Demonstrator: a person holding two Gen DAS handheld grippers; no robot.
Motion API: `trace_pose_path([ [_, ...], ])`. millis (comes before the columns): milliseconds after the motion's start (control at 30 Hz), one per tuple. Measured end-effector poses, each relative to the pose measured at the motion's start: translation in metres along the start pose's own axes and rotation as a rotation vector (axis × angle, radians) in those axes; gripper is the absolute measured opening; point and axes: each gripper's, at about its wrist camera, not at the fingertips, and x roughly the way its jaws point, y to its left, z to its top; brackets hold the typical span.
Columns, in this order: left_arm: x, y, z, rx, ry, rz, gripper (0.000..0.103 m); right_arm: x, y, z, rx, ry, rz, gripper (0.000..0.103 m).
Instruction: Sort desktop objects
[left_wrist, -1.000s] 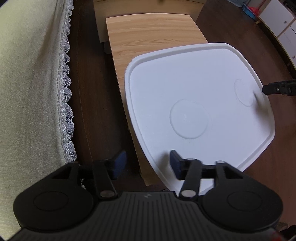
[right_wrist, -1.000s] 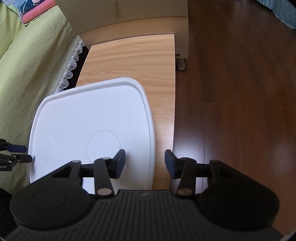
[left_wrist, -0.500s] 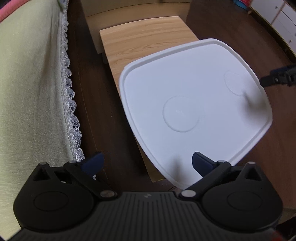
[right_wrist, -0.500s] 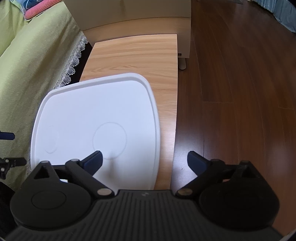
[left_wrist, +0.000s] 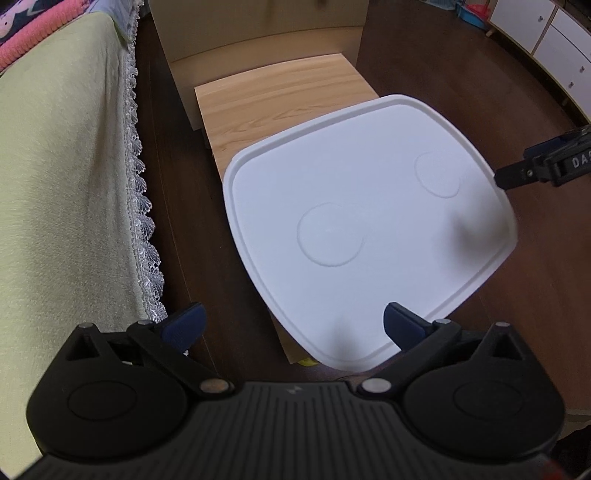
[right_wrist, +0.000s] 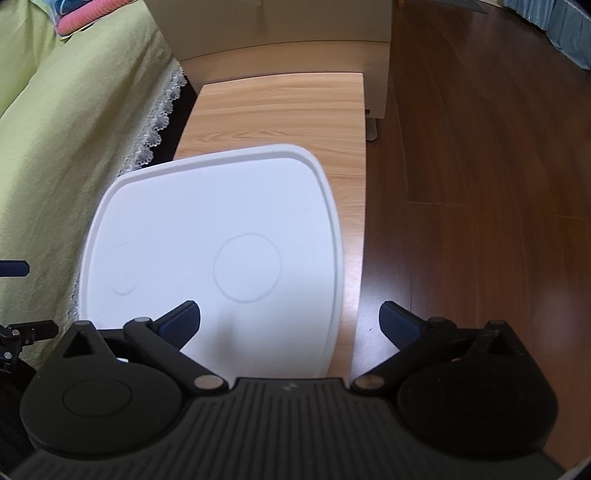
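We are holding the left gripper with its fingers spread wide apart over the near corner of the white tray, gripping nothing. The right gripper is likewise gaping, empty, straddling the tray's right rim. The tray is lying on the narrow wooden table, overhanging its edges, beside the lace-trimmed bedspread.

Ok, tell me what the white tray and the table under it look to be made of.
White tray: likely moulded plastic, smooth matt finish; raised rim and pressed circular rings suggest moulding.
Table: light wood or wood-look laminate, satin finish; straight grain lines show, but I cannot tell solid wood from veneer.
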Motion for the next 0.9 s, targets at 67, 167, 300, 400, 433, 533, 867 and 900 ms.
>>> trace_pose_path([
  [67,-0.004,-0.003,-0.001,-0.004,-0.007,0.006,0.103,-0.004,0.004,-0.003,-0.006,-0.004,-0.002,0.102],
  [167,-0.011,-0.006,-0.004,-0.015,-0.018,0.006,0.103,-0.009,0.011,-0.007,-0.014,-0.009,-0.006,0.102],
  [300,-0.021,-0.01,-0.009,-0.037,-0.045,0.014,0.103,-0.016,0.02,-0.011,-0.024,-0.016,-0.006,0.102],
  [400,-0.029,-0.014,-0.014,-0.051,-0.062,0.02,0.103,-0.023,0.026,-0.015,-0.027,-0.023,0.0,0.102],
  [433,-0.031,-0.016,-0.016,-0.059,-0.068,0.021,0.103,-0.025,0.028,-0.016,-0.028,-0.025,0.002,0.102],
  [533,-0.038,-0.019,-0.021,-0.091,-0.086,0.012,0.103,-0.032,0.035,-0.021,-0.032,-0.031,0.004,0.102],
  [867,-0.062,-0.026,-0.044,-0.227,-0.146,0.021,0.103,-0.055,0.051,-0.038,-0.045,-0.047,-0.001,0.102],
  [900,-0.064,-0.027,-0.046,-0.24,-0.149,0.032,0.103,-0.057,0.052,-0.041,-0.045,-0.048,0.0,0.102],
])
